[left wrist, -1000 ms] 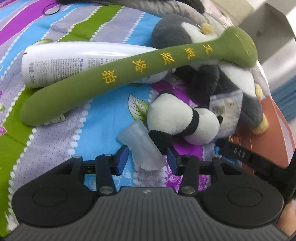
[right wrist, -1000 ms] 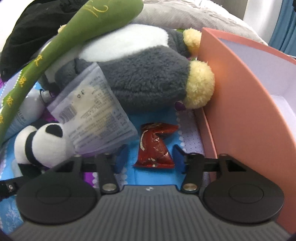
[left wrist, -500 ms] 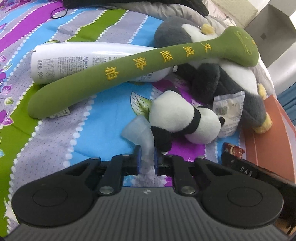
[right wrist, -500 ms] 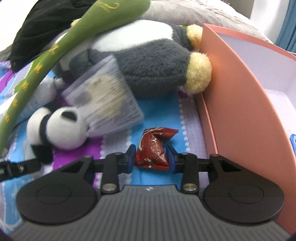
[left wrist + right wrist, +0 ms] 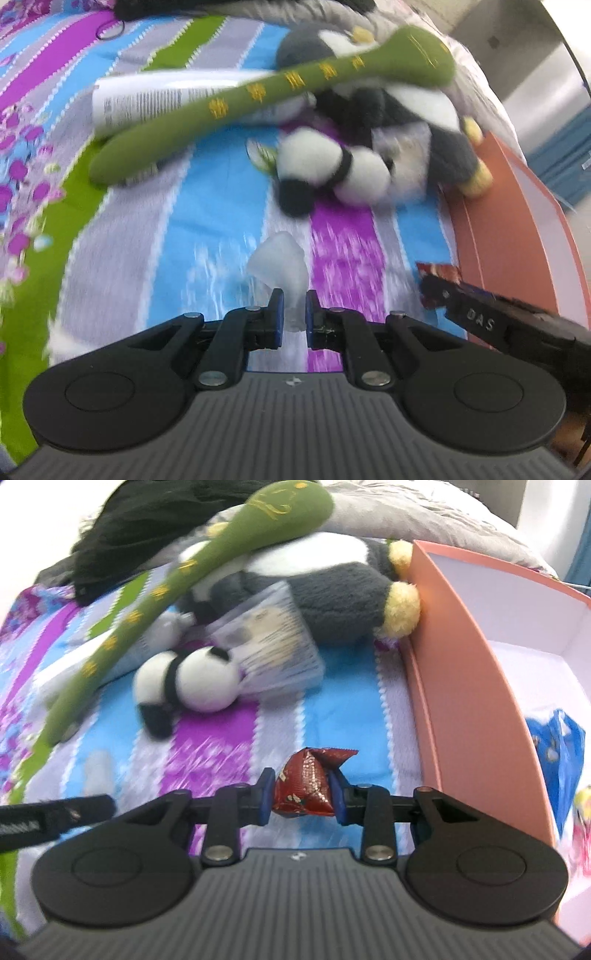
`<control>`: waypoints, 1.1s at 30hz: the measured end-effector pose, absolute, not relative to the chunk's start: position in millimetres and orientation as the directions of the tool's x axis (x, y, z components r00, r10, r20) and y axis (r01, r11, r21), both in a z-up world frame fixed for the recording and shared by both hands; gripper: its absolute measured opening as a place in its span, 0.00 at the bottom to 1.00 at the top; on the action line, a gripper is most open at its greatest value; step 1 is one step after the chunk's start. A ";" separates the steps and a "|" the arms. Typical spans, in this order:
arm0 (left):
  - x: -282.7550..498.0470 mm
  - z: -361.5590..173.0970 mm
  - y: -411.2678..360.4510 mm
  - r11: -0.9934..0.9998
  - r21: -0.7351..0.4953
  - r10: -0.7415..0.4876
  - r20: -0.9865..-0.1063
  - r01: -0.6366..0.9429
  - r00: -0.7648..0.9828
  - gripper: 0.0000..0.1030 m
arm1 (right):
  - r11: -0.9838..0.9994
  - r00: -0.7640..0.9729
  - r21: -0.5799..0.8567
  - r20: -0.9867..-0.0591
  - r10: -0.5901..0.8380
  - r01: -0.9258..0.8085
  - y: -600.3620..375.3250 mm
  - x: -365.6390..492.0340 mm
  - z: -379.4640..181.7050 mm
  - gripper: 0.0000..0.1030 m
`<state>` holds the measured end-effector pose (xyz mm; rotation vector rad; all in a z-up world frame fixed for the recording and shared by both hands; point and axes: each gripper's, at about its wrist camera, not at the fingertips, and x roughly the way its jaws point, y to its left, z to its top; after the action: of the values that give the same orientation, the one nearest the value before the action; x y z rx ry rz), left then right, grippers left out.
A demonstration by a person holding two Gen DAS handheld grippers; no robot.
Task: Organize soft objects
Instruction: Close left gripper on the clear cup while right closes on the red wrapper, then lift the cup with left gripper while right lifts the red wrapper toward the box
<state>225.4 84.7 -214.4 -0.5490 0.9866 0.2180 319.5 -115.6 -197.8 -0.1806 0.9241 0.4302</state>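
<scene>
Left gripper [image 5: 294, 314]: its blue pads were pinched on the narrow lower end of a soft translucent cap [image 5: 279, 264]; the jaws had just been closing, and the cap stood between them, its wider end fanning out above the fingertips.
Right gripper [image 5: 302, 796]: its pads pressed both sides of a crumpled red snack packet [image 5: 308, 782]; the jaws had just been closing further on it. In the left wrist view this gripper showed at the right edge as a black arm with the red packet at its tip.
Striped bedsheet [image 5: 207, 221]: blue, purple, grey and green stripes lay beneath both grippers, blurred.
Small panda plush [image 5: 188, 686]: it lay on the sheet beyond both grippers, on its side, touching a clear printed pouch [image 5: 269, 642].
Clear printed pouch: it leaned against the grey and white plush [image 5: 325, 590] behind it.
Grey and white plush: its yellow feet rested against the outer wall of the pink box [image 5: 461, 672].
Green stuffed stick [image 5: 258, 96]: long, with yellow embroidered characters, it lay slantwise, its wide head on the grey plush and its shaft over a white bottle [image 5: 155, 98].
Pink box: open, white inside, just right of the right gripper, with a blue packet [image 5: 557, 746] inside.
Black cloth [image 5: 147, 528]: bunched at the far end of the bed.
</scene>
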 end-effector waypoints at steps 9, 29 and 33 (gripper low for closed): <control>173.6 -214.3 65.5 0.873 -0.316 -0.098 -0.860 -0.371 0.501 0.13 | 0.861 0.472 0.082 -0.808 0.352 -0.502 -130.2 248.5 -191.4 0.33; 118.6 -226.7 65.6 0.783 -0.405 -0.145 -0.857 -0.472 0.495 0.45 | 0.867 0.395 0.103 -0.859 0.325 -0.488 -149.8 201.1 -205.2 0.49; 117.1 -224.0 67.3 0.758 -0.420 -0.124 -0.843 -0.498 0.523 0.45 | 0.869 0.410 0.104 -0.851 0.330 -0.484 -150.1 204.7 -205.4 0.49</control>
<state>117.1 67.3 -224.0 -0.7010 1.0149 0.2474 204.7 -150.1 -205.4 -0.1678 1.0286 0.5151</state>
